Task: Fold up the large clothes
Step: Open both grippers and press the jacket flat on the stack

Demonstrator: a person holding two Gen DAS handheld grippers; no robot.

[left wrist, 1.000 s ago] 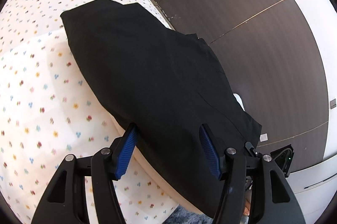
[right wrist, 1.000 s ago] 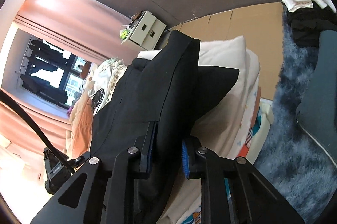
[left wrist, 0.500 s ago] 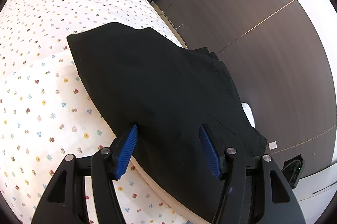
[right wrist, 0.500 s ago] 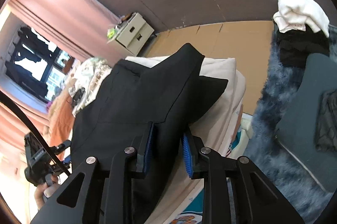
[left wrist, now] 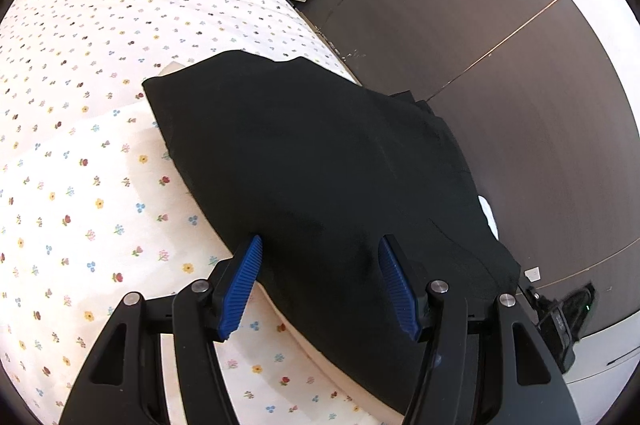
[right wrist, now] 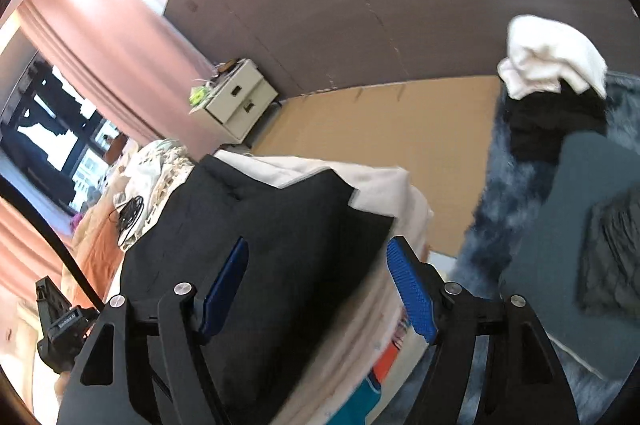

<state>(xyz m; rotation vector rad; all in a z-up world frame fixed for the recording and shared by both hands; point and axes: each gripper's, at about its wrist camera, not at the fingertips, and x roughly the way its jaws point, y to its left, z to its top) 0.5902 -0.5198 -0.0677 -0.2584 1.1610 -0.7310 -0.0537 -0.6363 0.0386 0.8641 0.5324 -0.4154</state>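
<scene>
Both tools over black garment [left wrist: 320, 165]: left tool [left wrist: 320, 283] wide, gripping nothing; right tool [right wrist: 318, 289] opening, pads clear.

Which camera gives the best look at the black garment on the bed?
The left wrist view: the black garment fills the middle, spread on the flowered bedsheet, outline sharp. The right wrist view shows it side-on, blurred and partly behind the claw fingers.

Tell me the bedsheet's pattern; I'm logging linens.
White bedsheet dotted with small multicoloured flowers, clearest in the left wrist view.
</scene>
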